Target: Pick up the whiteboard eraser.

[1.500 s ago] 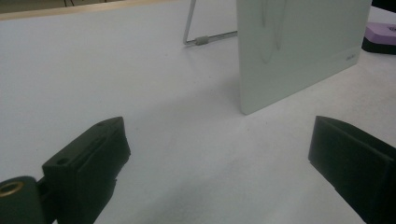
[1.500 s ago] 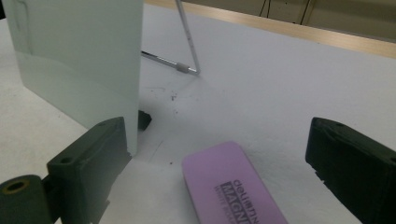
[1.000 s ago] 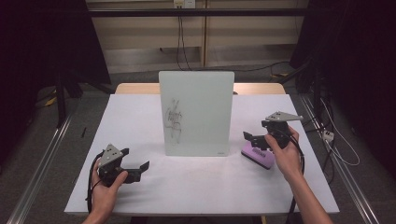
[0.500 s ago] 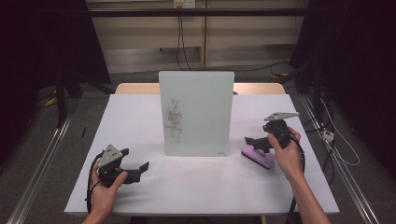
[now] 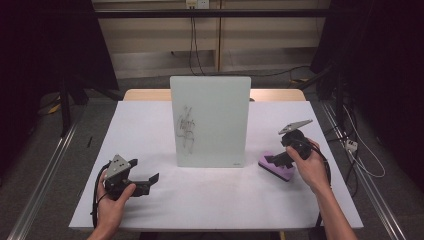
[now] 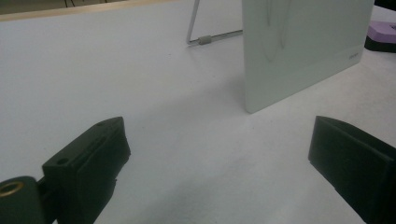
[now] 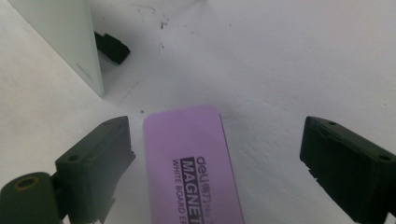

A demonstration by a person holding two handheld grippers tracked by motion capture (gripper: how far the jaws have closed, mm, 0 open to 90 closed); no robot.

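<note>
Right gripper: jaws just closing, not yet gripping, straddling purple eraser for pickup. Left gripper: parked, unclenched, empty. Scribbled whiteboard propped upright for wiping.

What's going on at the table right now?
A person holds a gripper in each hand. The right gripper sits over the purple whiteboard eraser lying flat on the table, its fingers spread on either side, not pressing it, and they have just been closing a little. The left gripper rests open near the table's front, holding nothing. The small upright whiteboard carries dark scribbles, not yet wiped.
</note>
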